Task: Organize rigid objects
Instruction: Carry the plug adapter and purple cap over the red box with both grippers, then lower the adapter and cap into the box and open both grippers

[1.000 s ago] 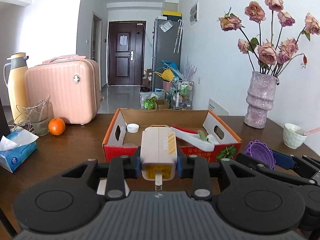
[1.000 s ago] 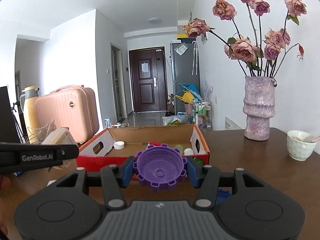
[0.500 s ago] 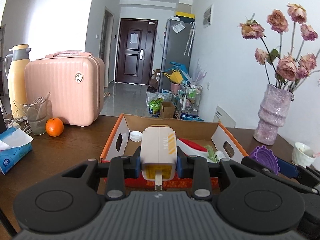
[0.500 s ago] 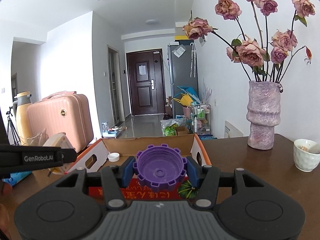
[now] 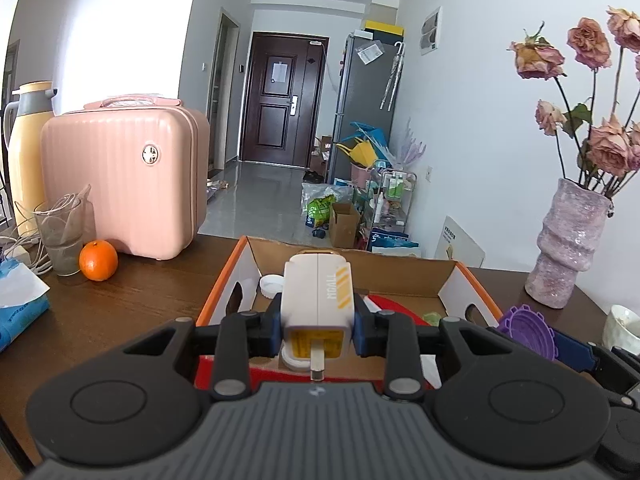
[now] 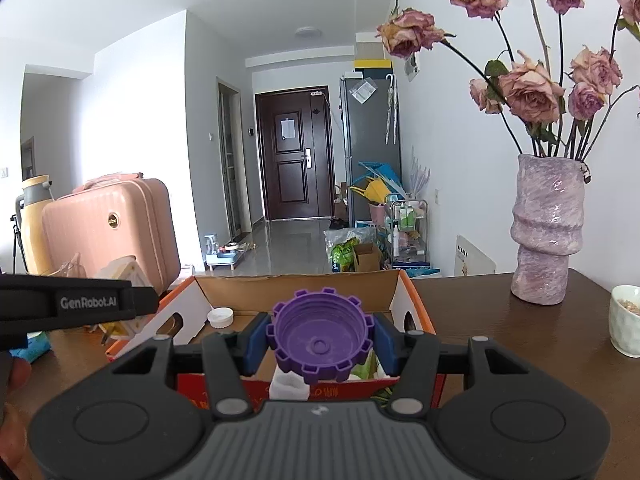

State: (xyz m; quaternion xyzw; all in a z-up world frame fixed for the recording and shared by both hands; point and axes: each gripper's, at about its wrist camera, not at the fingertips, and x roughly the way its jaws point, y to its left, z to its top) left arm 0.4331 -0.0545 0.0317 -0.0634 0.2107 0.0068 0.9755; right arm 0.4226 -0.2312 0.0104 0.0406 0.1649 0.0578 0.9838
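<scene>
My left gripper (image 5: pixel 317 326) is shut on a cream and yellow charger block (image 5: pixel 318 300), held over the near edge of an open cardboard box (image 5: pixel 352 258) with orange rims. Inside that box lie a white cap (image 5: pixel 271 285), a red and white item and a green piece. My right gripper (image 6: pixel 320 344) is shut on a purple toothed lid (image 6: pixel 320 340), hollow side facing me, above the same box (image 6: pixel 296 282). That lid (image 5: pixel 528 330) shows at the right of the left wrist view. The left gripper's arm (image 6: pixel 72 304) crosses the left of the right wrist view.
On the dark wooden table (image 5: pixel 132 300) stand a pink suitcase (image 5: pixel 120 176), a yellow thermos (image 5: pixel 24 152), a glass with cables (image 5: pixel 60 236), an orange (image 5: pixel 98 261) and a tissue pack (image 5: pixel 20 304). At the right are a purple vase with dried roses (image 6: pixel 546 232) and a white cup (image 6: pixel 626 320).
Both grippers have moved forward over the box with their objects still held. The box now lies closer and lower in both views.
</scene>
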